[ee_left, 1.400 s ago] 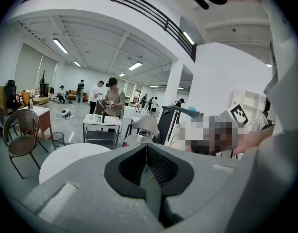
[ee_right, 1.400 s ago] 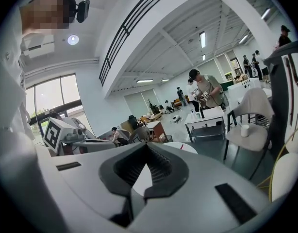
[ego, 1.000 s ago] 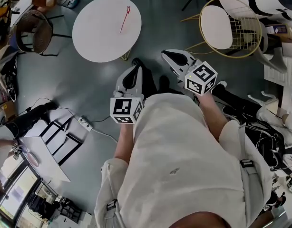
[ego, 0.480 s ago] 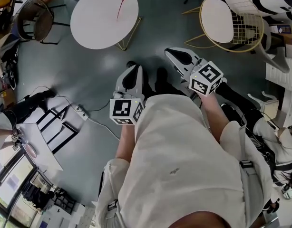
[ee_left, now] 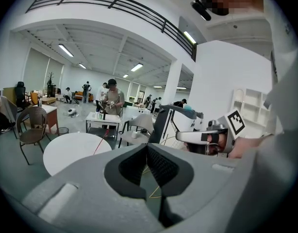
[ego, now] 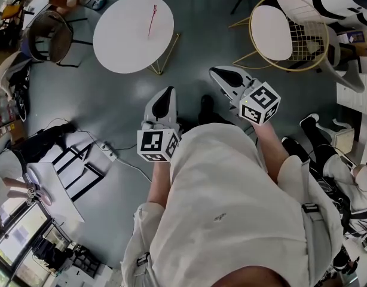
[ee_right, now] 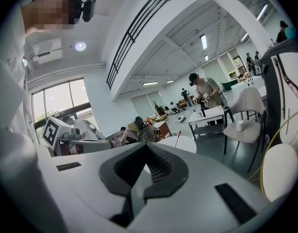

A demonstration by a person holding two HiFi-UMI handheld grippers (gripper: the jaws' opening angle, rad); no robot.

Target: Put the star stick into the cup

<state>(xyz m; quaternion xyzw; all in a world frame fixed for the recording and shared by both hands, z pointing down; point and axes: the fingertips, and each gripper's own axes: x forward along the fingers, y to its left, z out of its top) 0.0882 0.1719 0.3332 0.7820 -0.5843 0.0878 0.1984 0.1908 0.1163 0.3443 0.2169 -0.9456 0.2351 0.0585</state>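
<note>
Star stick (ego: 152, 20) on round table (ego: 124, 43), wicker chair (ego: 49, 37) beside.

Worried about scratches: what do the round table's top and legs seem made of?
Table top: probably matte white laminate or painted board, evenly white, no glare. Legs: likely thin gold-coloured metal wire, bent hairpin-style.
</note>
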